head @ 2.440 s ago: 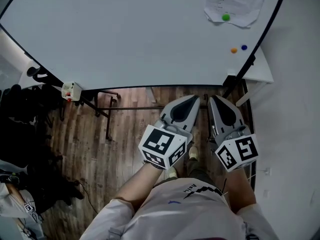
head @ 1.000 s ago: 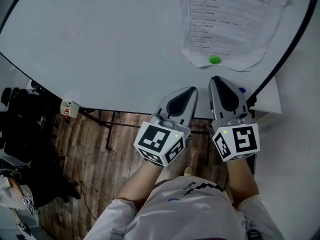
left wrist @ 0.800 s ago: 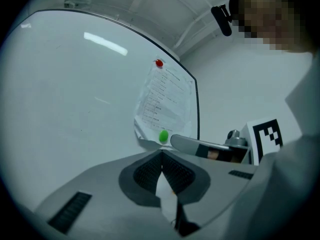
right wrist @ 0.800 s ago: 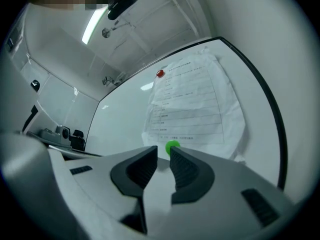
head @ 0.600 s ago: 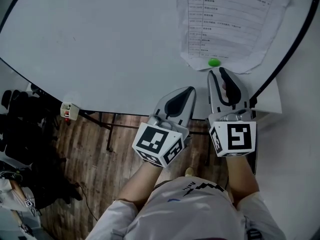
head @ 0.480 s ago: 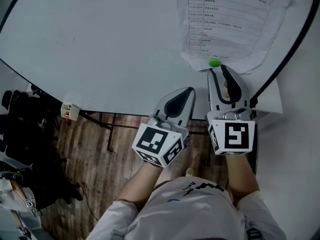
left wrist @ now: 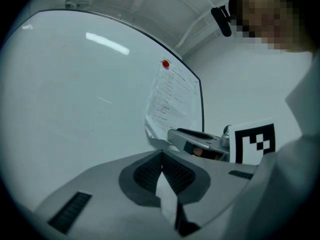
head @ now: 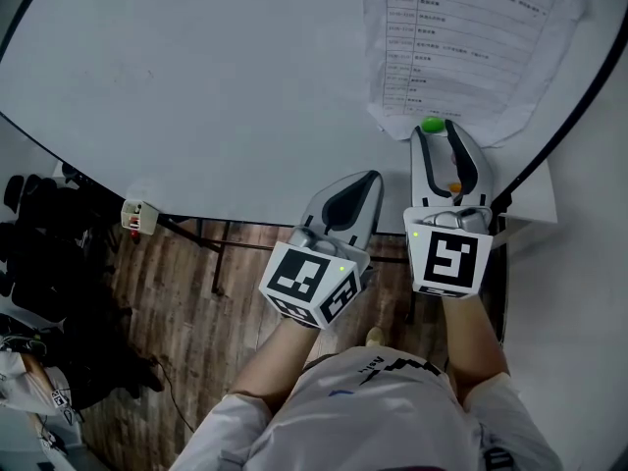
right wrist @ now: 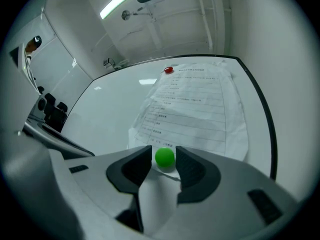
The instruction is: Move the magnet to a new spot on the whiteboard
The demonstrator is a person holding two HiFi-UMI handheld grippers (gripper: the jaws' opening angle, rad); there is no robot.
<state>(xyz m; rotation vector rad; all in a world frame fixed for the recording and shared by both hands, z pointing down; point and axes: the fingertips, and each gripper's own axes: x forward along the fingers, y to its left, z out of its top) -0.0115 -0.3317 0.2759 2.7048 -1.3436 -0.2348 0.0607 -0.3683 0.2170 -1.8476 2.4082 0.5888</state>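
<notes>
A small green magnet (head: pixel 432 125) (right wrist: pixel 165 157) pins the lower edge of a printed paper sheet (head: pixel 471 47) (right wrist: pixel 192 109) to the whiteboard (head: pixel 216 86). My right gripper (head: pixel 433 133) (right wrist: pixel 164 160) is open, its jaws having just been opening. The magnet sits between its fingertips with a thin gap on each side. My left gripper (head: pixel 348 202) (left wrist: pixel 161 165) is shut on nothing, held lower and to the left near the board's bottom edge.
A red magnet (right wrist: pixel 169 70) (left wrist: pixel 165 64) holds the sheet's top. An orange magnet (head: pixel 454 186) shows through the right gripper's gap. The board's black frame (head: pixel 549 145) runs close on the right. Below are stand legs (head: pixel 211 258), a small white box (head: pixel 140 218) and wooden floor.
The right gripper has moved up the board to the green magnet, rolled so its marker cube faces up, and its jaws have opened around the magnet. The left gripper has stayed put.
</notes>
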